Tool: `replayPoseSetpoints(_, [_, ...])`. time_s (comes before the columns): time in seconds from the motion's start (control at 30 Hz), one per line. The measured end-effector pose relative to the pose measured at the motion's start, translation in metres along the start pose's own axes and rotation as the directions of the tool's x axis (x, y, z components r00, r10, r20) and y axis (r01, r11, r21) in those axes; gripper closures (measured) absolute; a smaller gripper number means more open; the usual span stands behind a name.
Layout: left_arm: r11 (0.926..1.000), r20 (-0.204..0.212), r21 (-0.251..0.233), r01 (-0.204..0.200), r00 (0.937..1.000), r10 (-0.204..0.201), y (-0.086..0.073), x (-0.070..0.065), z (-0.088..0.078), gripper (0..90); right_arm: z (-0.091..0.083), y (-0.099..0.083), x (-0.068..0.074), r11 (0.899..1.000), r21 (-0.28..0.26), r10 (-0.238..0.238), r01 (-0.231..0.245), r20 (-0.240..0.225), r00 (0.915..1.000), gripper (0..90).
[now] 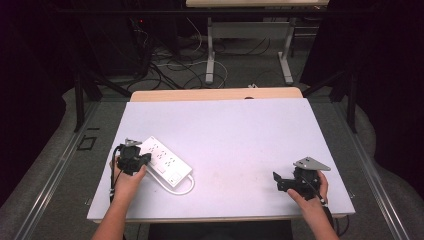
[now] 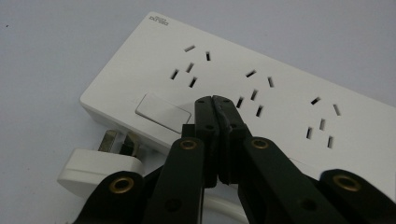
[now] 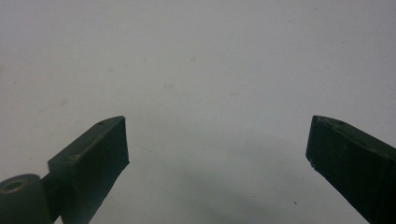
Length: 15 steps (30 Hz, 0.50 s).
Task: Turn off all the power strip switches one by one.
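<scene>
A white power strip [image 1: 165, 160] with several socket groups lies at the table's front left. Its rocker switch [image 2: 163, 112] is at the end nearest the white plug [image 2: 100, 161], which lies beside the strip with its prongs bare. My left gripper [image 2: 214, 100] is shut with nothing between its jaws. Its tips are over the strip just right of the switch, and I cannot tell whether they touch it. In the high view the left gripper [image 1: 145, 159] is at the strip's near end. My right gripper [image 3: 217, 140] stands open over bare table at the front right [image 1: 278, 182].
The strip's white cable [image 1: 184, 189] loops toward the front edge of the white table [image 1: 240, 130]. Beyond the far edge are another table's legs [image 1: 210, 55] and loose cables on the floor.
</scene>
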<state>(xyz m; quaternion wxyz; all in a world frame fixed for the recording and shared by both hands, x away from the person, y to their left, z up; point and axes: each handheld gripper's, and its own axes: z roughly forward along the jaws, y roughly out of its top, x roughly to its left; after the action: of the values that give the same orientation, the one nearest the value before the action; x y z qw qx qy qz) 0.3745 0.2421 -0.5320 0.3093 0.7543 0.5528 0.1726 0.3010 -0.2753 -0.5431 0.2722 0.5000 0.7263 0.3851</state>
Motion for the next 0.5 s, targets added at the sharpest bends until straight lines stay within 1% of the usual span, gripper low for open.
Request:
replayPoseSetpoints(0.1, [1.0000,0.000,-0.001,-0.002,1.0000,0.002,-0.0002,0.0003,0.0000,90.0,0.0000,-0.0001,0.0002,1.000,0.000,0.001,-0.001,-0.001,1.0000,5.2])
replayPoseSetpoints(0.2, [1.0000,-0.010,-0.001,-0.003,0.9999,0.002,-0.0001,-0.0010,0.0002,90.0,0.0000,-0.0001,0.0002,1.000,-0.001,0.001,-0.001,0.001,1.0000,5.2])
replayPoseSetpoints(0.27, [1.0000,-0.004,-0.008,-0.002,1.0000,0.002,-0.0004,-0.0003,0.0005,90.0,-0.0001,-0.0001,0.0000,1.000,0.001,0.001,-0.001,0.000,1.0000,5.2])
replayPoseSetpoints(0.3, [1.0000,-0.001,0.001,-0.003,1.0000,0.003,-0.0001,0.0002,-0.0001,90.0,-0.0001,-0.0001,-0.0001,1.000,0.000,-0.001,0.001,0.000,1.0000,5.2])
replayPoseSetpoints(0.33, [1.0000,0.000,-0.003,-0.001,1.0000,0.001,-0.0002,0.0003,0.0001,90.0,-0.0001,-0.0001,-0.0001,1.000,0.000,-0.001,0.001,0.000,1.0000,5.2])
replayPoseSetpoints(0.5, [1.0000,-0.005,-0.002,-0.002,1.0000,0.002,0.0010,-0.0003,0.0006,90.0,0.0000,-0.0001,-0.0003,1.000,0.000,-0.001,0.001,0.001,1.0000,5.2])
